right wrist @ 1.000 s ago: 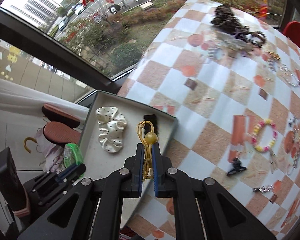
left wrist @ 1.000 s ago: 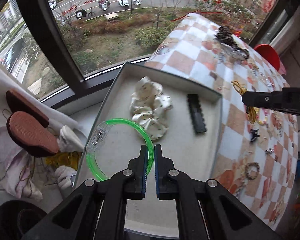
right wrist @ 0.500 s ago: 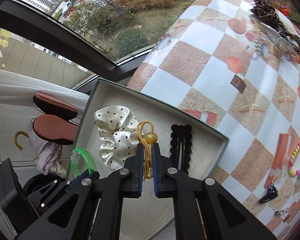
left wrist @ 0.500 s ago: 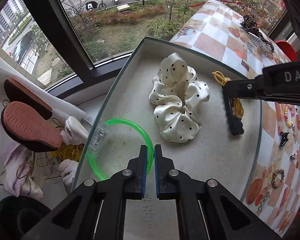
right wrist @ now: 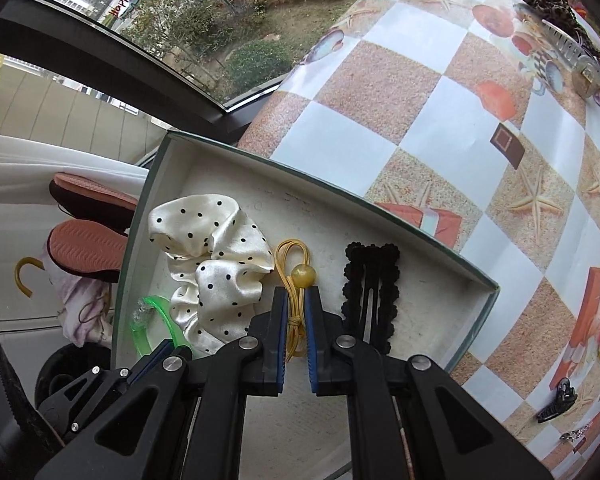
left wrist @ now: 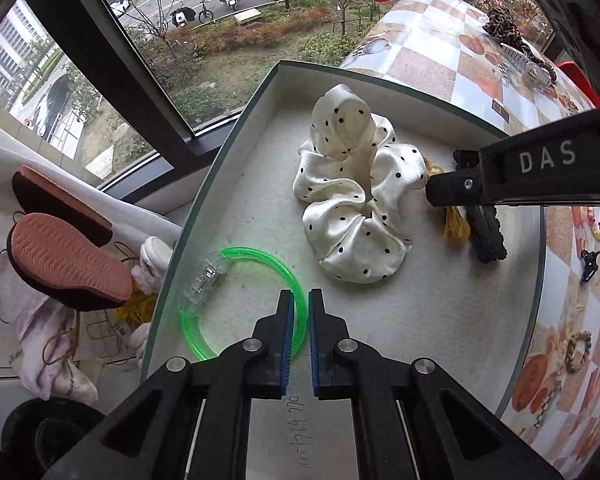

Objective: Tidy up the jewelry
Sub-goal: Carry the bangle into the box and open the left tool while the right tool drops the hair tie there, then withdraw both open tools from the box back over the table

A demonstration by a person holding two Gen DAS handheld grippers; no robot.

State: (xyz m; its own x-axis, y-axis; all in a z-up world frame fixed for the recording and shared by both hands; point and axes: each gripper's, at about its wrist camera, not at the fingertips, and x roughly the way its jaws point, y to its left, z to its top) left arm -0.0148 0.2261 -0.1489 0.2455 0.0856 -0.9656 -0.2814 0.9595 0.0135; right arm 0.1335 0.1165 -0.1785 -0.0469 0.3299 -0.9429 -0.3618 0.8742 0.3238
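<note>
Item: shallow tray (right wrist: 440, 254) at the edge of the checked bench (right wrist: 380, 92), holding a dotted scrunchie (right wrist: 216, 264) and a black hair clip (right wrist: 370, 280). My left jaws (left wrist: 298, 316) are closed on the green bangle (left wrist: 260, 254), which lies low at the tray's near-left side. My right jaws (right wrist: 296, 308) pinch the yellow bead tie (right wrist: 296, 276), hanging between scrunchie and clip. Risks: the tie's loop may snag on my pads at release; the bangle, near the rim, may roll or tip over the tray wall toward the floor clutter; my two jaws, close together, may knock.
</note>
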